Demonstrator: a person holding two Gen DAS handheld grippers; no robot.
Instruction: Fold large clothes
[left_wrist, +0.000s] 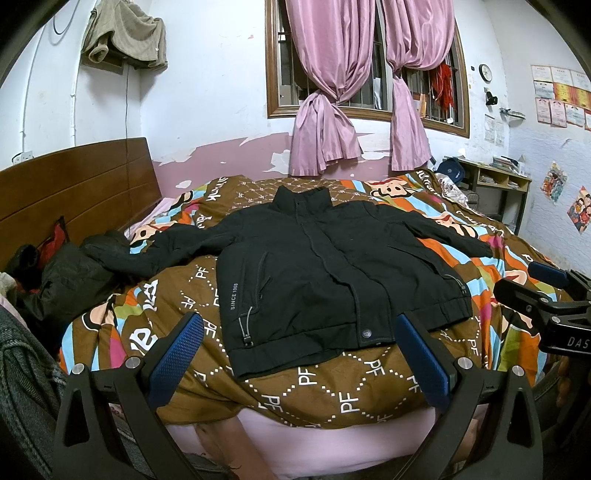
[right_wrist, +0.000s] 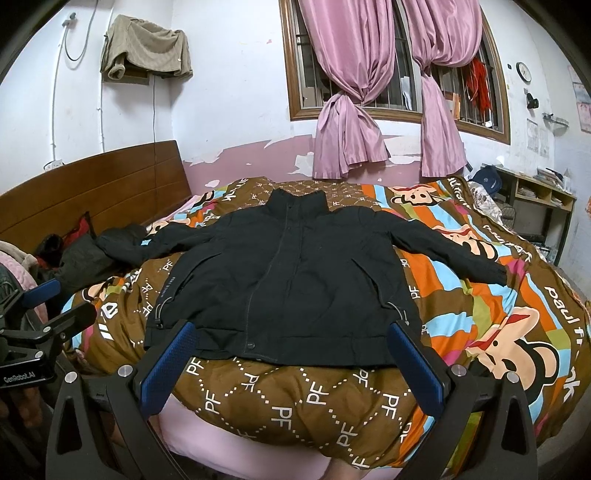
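A black jacket (left_wrist: 325, 266) lies flat and face up on the bed, collar toward the window, both sleeves spread out sideways. The same jacket (right_wrist: 288, 280) fills the middle of the right wrist view. My left gripper (left_wrist: 299, 325) hovers open just short of the jacket's hem, its blue pads (left_wrist: 177, 354) wide apart with nothing between them. My right gripper (right_wrist: 291, 328) is likewise open near the hem, empty. Each gripper shows in the other's view: the right gripper (left_wrist: 546, 284) at the right edge, the left gripper (right_wrist: 48, 295) at the left edge.
A patterned brown quilt (left_wrist: 332, 391) covers the bed over a pink sheet (left_wrist: 314, 446). Dark clothes (left_wrist: 66, 280) are piled by the wooden headboard (left_wrist: 74, 192). Pink curtains (left_wrist: 332, 110) hang at the window. A shelf unit (left_wrist: 498, 184) stands at the far right.
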